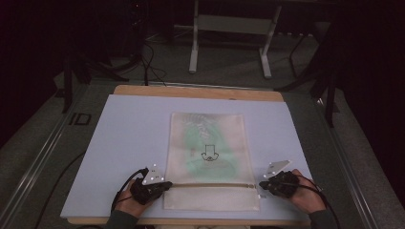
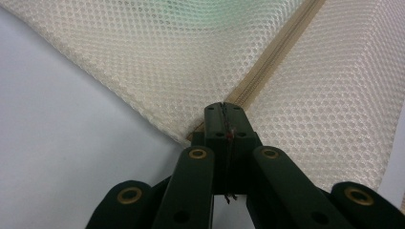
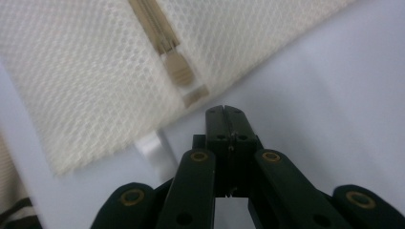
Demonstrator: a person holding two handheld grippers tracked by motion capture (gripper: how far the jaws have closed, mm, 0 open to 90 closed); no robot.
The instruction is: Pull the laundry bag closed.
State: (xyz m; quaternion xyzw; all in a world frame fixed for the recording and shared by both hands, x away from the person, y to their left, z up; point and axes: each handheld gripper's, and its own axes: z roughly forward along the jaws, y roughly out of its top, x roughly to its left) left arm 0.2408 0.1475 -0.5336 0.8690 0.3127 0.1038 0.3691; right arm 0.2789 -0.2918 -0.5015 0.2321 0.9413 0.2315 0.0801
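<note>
Mesh bag (image 1: 210, 157) flat mid-desk (image 1: 129, 129); black emblem (image 1: 208, 153) printed, no legible wording. Left tool (image 2: 224, 107) pinching bag's zipper (image 2: 277, 52) end. Right tool (image 3: 224, 110) pressed together, just beside bag's zipper pull (image 3: 179, 71), apart.

The mesh bag (image 1: 210, 157) is cream with a honeycomb pattern, and something green shows through it. Its zipper (image 1: 210, 185) is beige. The worktop (image 1: 129, 138) is pale lilac-blue.
</note>
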